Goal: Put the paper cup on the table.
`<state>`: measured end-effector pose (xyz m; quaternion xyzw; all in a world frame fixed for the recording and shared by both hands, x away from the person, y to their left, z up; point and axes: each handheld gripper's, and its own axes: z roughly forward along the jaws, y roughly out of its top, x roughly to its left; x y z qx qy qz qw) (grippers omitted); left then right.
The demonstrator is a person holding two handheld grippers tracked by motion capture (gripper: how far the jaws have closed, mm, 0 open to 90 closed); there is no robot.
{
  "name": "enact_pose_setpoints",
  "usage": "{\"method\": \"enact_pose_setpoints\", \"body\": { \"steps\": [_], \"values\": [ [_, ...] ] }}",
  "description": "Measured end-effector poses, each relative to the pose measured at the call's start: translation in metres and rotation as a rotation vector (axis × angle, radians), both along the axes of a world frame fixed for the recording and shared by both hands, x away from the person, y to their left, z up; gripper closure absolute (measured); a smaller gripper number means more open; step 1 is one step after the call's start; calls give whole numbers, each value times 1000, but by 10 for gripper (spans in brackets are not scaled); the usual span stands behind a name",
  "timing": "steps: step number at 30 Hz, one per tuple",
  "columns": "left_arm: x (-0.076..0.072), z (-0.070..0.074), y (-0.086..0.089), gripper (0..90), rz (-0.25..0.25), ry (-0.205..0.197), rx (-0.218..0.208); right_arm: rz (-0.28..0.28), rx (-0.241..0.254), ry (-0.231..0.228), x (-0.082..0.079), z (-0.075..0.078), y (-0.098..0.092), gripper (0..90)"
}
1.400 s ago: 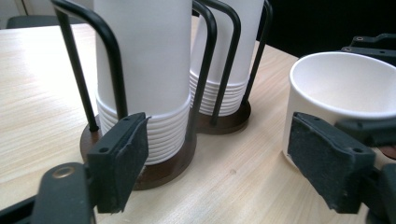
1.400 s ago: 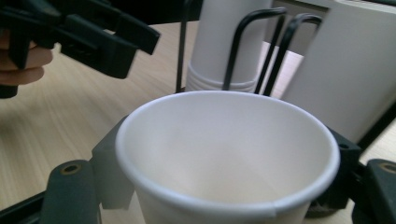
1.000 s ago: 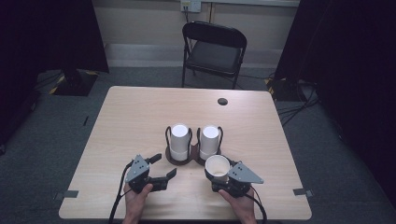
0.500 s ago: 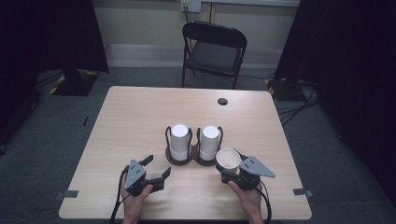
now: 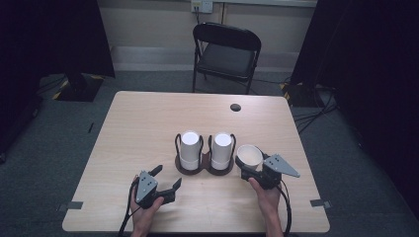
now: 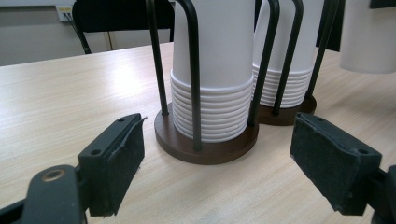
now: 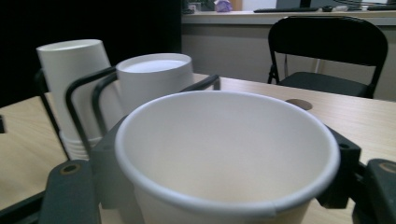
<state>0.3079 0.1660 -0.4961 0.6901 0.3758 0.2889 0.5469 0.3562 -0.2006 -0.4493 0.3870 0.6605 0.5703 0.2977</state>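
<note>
Two stacks of upside-down white paper cups stand in a dark wire holder point(image 5: 204, 165) at the table's middle: the left stack point(image 5: 190, 148) point(image 6: 215, 79) and the right stack point(image 5: 222, 149) point(image 6: 289, 60). My right gripper point(image 5: 249, 165) is shut on a single upright white cup point(image 5: 249, 154) point(image 7: 224, 154), held just right of the holder, mouth up and empty. My left gripper point(image 5: 165, 178) point(image 6: 233, 168) rests open near the front edge, its pads point(image 6: 119, 161) facing the holder's brown base point(image 6: 205, 142), nothing between them.
A black folding chair point(image 5: 225, 52) stands behind the table's far edge. A round cable hole point(image 5: 235, 107) sits in the tabletop point(image 5: 143, 123) at the far right. Cables point(image 5: 316, 111) lie on the floor to the right.
My right gripper has carried the cup to the right and a little farther from the front edge, away from the holder. The left gripper has barely shifted.
</note>
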Motion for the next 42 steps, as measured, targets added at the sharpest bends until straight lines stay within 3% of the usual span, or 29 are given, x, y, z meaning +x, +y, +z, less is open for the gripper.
{"method": "enact_pose_setpoints", "body": {
  "steps": [4,9,13,19,31,42],
  "values": [
    [-3,-1,1,171,35,-34,-14,-22,-17,4,11,1,-2,241],
    [-3,-1,2,165,24,-39,-14,-61,16,1,22,4,-9,240],
    [-5,-2,4,159,18,-62,-44,-77,15,0,31,10,-11,240],
    [-7,-2,4,158,17,-84,-42,-100,21,10,45,11,-17,240],
    [-6,-2,3,158,39,-63,-30,-162,13,-1,66,-2,-26,240],
    [-6,-2,2,161,53,-70,-28,-145,17,29,91,-11,-21,239]
  ]
}}
